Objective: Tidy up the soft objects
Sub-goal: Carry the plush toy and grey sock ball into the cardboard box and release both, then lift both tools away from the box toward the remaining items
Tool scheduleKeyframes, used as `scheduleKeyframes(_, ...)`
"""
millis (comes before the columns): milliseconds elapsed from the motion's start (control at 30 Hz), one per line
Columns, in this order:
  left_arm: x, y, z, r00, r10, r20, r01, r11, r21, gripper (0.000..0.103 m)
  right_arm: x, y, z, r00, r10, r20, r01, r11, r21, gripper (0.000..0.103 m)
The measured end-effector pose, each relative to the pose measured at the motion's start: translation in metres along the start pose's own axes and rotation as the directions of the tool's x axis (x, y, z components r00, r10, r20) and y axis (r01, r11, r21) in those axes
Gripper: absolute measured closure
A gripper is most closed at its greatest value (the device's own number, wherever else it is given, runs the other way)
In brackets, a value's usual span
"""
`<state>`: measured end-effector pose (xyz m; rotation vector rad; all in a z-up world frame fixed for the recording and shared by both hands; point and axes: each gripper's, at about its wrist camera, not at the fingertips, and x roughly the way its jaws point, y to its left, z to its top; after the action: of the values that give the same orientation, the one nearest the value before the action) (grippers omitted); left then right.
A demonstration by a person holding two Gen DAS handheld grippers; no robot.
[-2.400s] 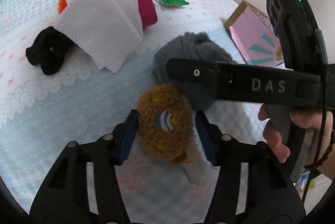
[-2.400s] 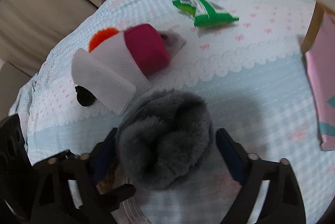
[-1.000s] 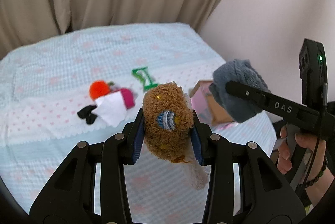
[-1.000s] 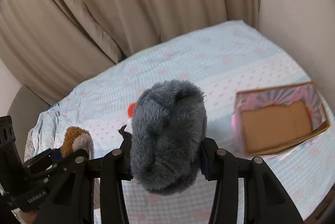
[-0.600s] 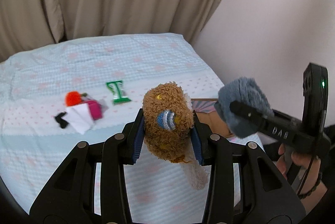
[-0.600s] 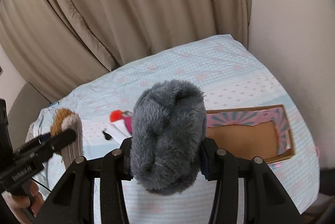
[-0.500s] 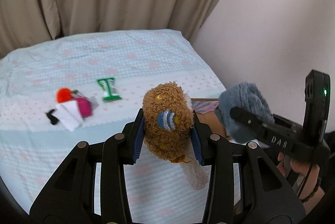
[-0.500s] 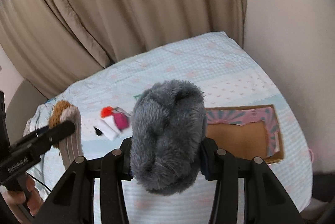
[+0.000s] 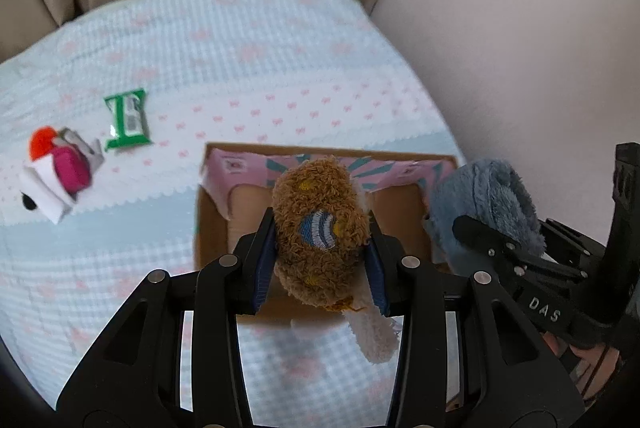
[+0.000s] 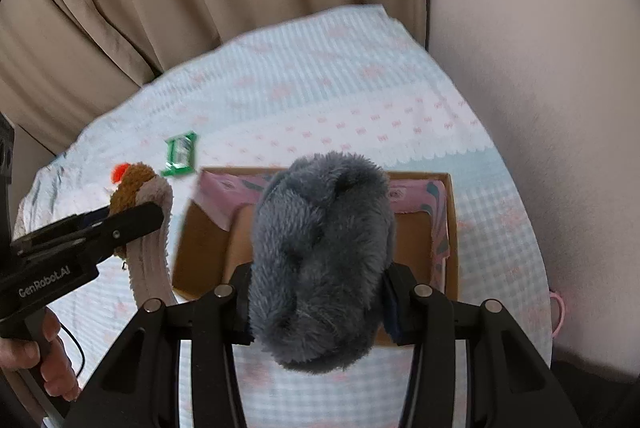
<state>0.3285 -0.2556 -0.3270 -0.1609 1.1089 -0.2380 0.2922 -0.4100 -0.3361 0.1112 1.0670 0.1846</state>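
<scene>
My left gripper point(image 9: 318, 236) is shut on a brown fuzzy sock point(image 9: 320, 228) with a striped patch and a cream cuff hanging below. It hangs over the near part of an open cardboard box point(image 9: 210, 228) with pink flaps. My right gripper point(image 10: 316, 284) is shut on a grey fluffy sock point(image 10: 320, 256), held above the same cardboard box point(image 10: 448, 228). The grey sock point(image 9: 488, 200) also shows at the right of the left wrist view, over the box's right side. The brown sock point(image 10: 138, 188) appears left of the box in the right wrist view.
The box stands on a pale blue checked bedspread point(image 9: 240, 48) near a wall. To the left lie a green packet point(image 9: 127, 120) and a small heap with an orange pompom point(image 9: 42, 142), a pink item and white cloth. Beige curtains hang behind. A person's hand point(image 10: 44, 360) holds the left gripper.
Both grippers have swept sideways and down with their socks, from above the bedspread to over the box. The heap and green packet have slid to the left edge of view.
</scene>
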Motion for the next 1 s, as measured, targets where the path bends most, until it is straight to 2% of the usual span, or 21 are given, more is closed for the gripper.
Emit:
scheduleKeyframes(167,0.060,-0.003,0.008,0.994,0.054,-0.099,-0.059,0.997,-0.047,0.067,0.047,-0.016,0.000,0.997,-0.014,-0.079,0.010,0.999,-0.047,0.061)
scheduleKeyframes(300,0.106,0.001,0.010,0.971,0.124,-0.204,-0.140,0.988,-0.067,0.067,0.080,-0.024,-0.005,0.989,-0.037,-0.141,0.023,0.995,-0.102,0.060)
scheduleKeyframes(400,0.122,0.003,0.007,0.962,0.129,-0.240,-0.154,0.984,-0.088,0.067,0.100,-0.027,-0.013,0.982,-0.044,-0.182,0.018,0.990,-0.138,0.058)
scheduleKeyframes(500,0.129,0.000,0.010,0.955,0.157,-0.252,-0.179,0.982,-0.066,0.065,0.108,-0.029,-0.018,0.980,-0.032,-0.195,0.003,0.989,-0.148,0.058)
scheduleKeyframes(533,0.129,0.000,0.012,0.954,0.171,-0.245,-0.191,0.980,-0.060,0.062,0.110,-0.029,-0.019,0.980,-0.028,-0.195,-0.002,0.988,-0.152,0.058)
scheduleKeyframes(567,0.128,-0.001,0.015,0.954,0.186,-0.234,-0.204,0.977,-0.054,0.051,0.109,-0.028,-0.018,0.981,-0.025,-0.193,-0.005,0.988,-0.155,0.056)
scheduleKeyframes(600,0.125,-0.002,0.019,0.954,0.201,-0.224,-0.218,0.975,-0.052,0.022,0.111,-0.027,-0.016,0.982,-0.026,-0.186,-0.004,0.987,-0.159,0.049)
scheduleKeyframes(633,0.123,-0.003,0.021,0.953,0.209,-0.218,-0.226,0.972,-0.056,0.005,0.112,-0.027,-0.015,0.984,-0.028,-0.176,-0.002,0.986,-0.166,0.034)
scheduleKeyframes(667,0.122,-0.002,0.024,0.955,0.212,-0.208,-0.229,0.972,-0.061,0.000,0.113,-0.026,-0.015,0.985,-0.024,-0.173,-0.006,0.985,-0.171,0.023)
scheduleKeyframes(700,0.119,-0.002,0.026,0.957,0.215,-0.197,-0.231,0.971,-0.062,0.000,0.114,-0.026,-0.013,0.984,-0.015,-0.175,-0.016,0.985,-0.174,0.000)
scheduleKeyframes(833,0.121,-0.001,0.029,0.955,0.193,-0.227,-0.211,0.976,-0.058,0.000,0.115,-0.028,-0.010,0.983,0.008,-0.181,-0.038,0.986,-0.163,0.000)
scheduleKeyframes(1000,0.114,-0.006,0.030,0.955,0.196,-0.222,-0.210,0.977,-0.042,0.000,0.108,-0.028,-0.009,0.986,0.002,-0.168,-0.029,0.987,-0.159,0.000)
